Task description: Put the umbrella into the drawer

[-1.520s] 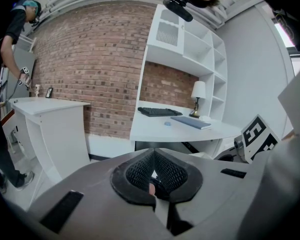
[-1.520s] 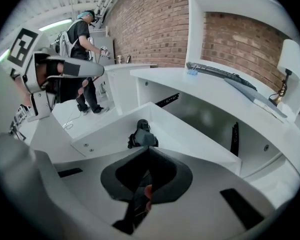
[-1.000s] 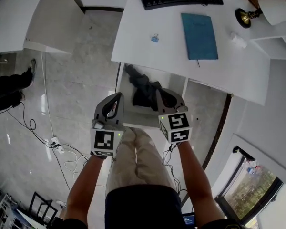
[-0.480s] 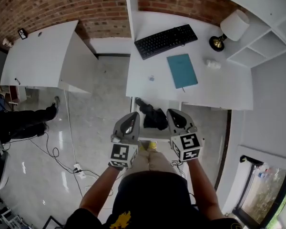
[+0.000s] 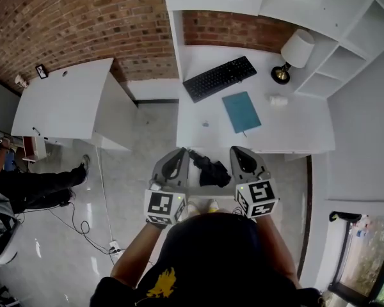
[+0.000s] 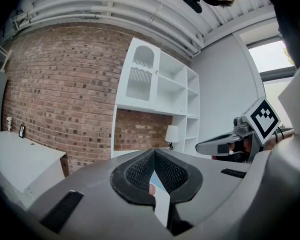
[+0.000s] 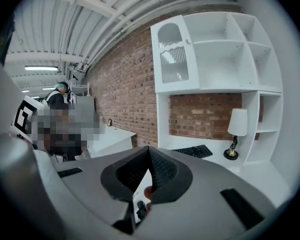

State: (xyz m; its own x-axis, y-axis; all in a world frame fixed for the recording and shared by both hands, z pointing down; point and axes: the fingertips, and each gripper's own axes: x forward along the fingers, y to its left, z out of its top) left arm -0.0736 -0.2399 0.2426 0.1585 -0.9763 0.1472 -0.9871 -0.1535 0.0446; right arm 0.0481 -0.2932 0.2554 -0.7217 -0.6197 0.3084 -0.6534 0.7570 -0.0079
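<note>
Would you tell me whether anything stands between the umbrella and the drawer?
Nothing visible does: the dark umbrella lies in the open drawer already. The left gripper and right gripper are shut and empty.

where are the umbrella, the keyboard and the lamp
umbrella (image 5: 208, 170), head view, middle of the dark bundle
keyboard (image 5: 219, 78), head view, centre of the keys
lamp (image 5: 297, 48), head view, on the white shade

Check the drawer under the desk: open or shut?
Open: the drawer sticks out from the desk, the dark umbrella lying inside.

Bright, even light; sharp focus; fisheye-bent edges.
</note>
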